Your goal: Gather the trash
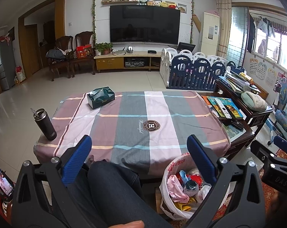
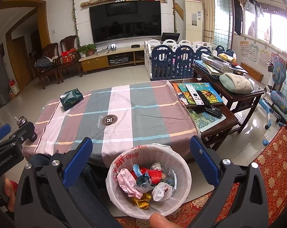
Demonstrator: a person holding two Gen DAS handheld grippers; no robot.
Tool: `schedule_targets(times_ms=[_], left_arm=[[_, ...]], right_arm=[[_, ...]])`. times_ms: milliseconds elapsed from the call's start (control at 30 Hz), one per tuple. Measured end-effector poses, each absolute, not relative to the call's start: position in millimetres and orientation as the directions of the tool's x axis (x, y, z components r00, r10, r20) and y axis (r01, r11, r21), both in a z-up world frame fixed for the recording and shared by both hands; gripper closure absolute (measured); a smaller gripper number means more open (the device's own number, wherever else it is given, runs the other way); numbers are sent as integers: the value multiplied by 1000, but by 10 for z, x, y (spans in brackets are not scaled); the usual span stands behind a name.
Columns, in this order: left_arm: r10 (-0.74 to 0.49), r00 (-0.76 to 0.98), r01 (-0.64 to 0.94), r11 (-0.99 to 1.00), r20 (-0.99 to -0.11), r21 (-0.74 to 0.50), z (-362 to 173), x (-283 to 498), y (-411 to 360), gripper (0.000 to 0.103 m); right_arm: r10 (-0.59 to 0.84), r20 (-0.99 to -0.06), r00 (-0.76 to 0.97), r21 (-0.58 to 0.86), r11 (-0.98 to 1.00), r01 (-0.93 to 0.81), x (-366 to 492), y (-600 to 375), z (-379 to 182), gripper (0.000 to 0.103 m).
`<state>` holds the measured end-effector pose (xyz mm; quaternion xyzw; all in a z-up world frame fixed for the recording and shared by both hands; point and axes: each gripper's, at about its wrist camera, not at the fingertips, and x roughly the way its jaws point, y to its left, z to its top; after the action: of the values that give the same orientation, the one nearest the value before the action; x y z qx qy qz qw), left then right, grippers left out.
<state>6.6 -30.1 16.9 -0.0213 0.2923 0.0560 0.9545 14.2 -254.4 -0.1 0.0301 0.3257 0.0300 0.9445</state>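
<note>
A white wastebasket [image 2: 183, 172] lined with a printed plastic bag stands on the floor by the table's near edge. It holds several crumpled wrappers [image 2: 147, 184], pink, red, blue, gold and white. It also shows in the left wrist view [image 1: 169, 171]. My right gripper [image 2: 139, 152] is open and empty, held above the basket. My left gripper [image 1: 138, 146] is open and empty, held over the person's knee [image 1: 113, 186] at the table's near edge. The left gripper also shows at the left edge of the right wrist view [image 2: 0, 133].
The table has a plaid cloth [image 1: 135, 117]. On it are a green tissue box [image 1: 100, 97] at the far left and a black flask [image 1: 45, 124] at the left edge. Books and remote controls [image 2: 196, 95] lie on the side table at right. A red patterned seat [image 2: 273, 163] is at right.
</note>
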Motion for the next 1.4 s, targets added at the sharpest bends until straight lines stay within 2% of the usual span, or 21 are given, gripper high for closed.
schedule_targets(times_ms=[1400], left_arm=[[80, 812, -115, 993, -578, -25, 57, 60, -338, 3]], right_arm=[[91, -636, 766, 78, 996, -53, 218, -2492, -99, 3]])
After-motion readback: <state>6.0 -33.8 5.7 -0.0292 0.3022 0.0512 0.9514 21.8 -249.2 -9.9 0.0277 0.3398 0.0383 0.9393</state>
